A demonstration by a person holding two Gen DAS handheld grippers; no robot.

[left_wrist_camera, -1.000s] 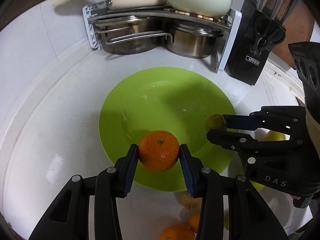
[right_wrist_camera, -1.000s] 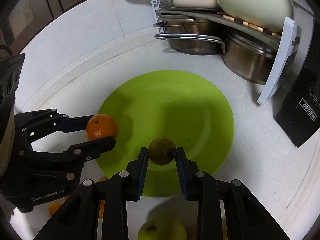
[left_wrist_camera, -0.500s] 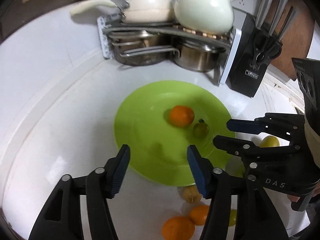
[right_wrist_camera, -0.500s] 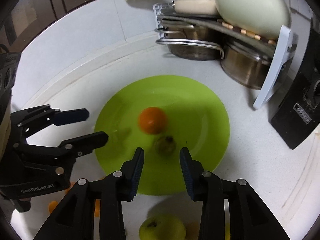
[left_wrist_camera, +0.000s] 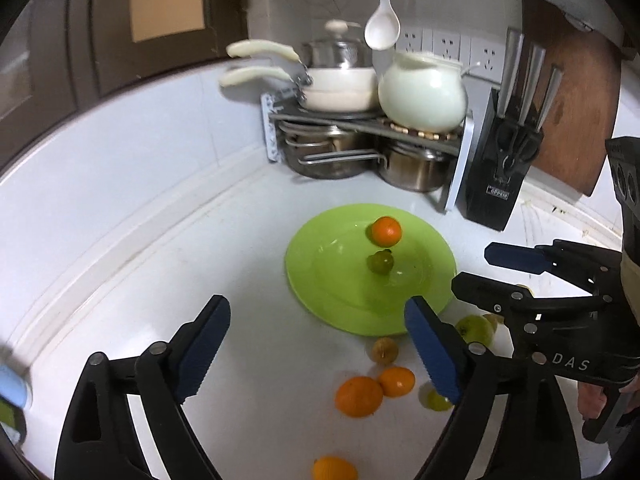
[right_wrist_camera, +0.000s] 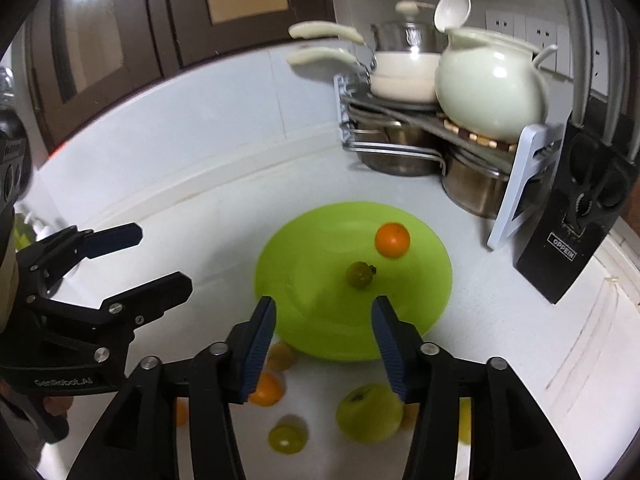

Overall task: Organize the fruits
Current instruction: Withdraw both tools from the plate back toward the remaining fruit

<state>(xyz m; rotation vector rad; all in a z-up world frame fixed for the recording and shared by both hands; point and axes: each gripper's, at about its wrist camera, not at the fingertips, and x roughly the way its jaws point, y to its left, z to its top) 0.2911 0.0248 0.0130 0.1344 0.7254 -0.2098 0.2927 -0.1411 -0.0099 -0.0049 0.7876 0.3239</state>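
Note:
A green plate (left_wrist_camera: 340, 292) (right_wrist_camera: 320, 320) lies on the white counter. On it sit an orange (left_wrist_camera: 386, 231) (right_wrist_camera: 392, 239) and a small dark green fruit (left_wrist_camera: 380, 262) (right_wrist_camera: 359, 274). Several loose fruits lie on the counter in front of the plate: oranges (left_wrist_camera: 359, 396) (right_wrist_camera: 266, 390), a green apple (right_wrist_camera: 368, 413) (left_wrist_camera: 475, 329) and small yellow-green fruits (right_wrist_camera: 286, 439). My left gripper (left_wrist_camera: 316, 354) (right_wrist_camera: 160, 258) is open and empty, raised in front of the plate. My right gripper (right_wrist_camera: 324, 354) (left_wrist_camera: 480, 268) is open and empty above the plate's near edge.
A metal rack (left_wrist_camera: 360, 136) with steel pots, a white pan and a white teapot (left_wrist_camera: 422, 94) stands behind the plate. A black knife block (left_wrist_camera: 504, 168) (right_wrist_camera: 576, 216) stands at the right. A white spoon (left_wrist_camera: 382, 20) hangs above.
Both grippers let go of their fruits onto the plate, opened wide and pulled back and up. The orange and green fruit rolled toward the plate's far side.

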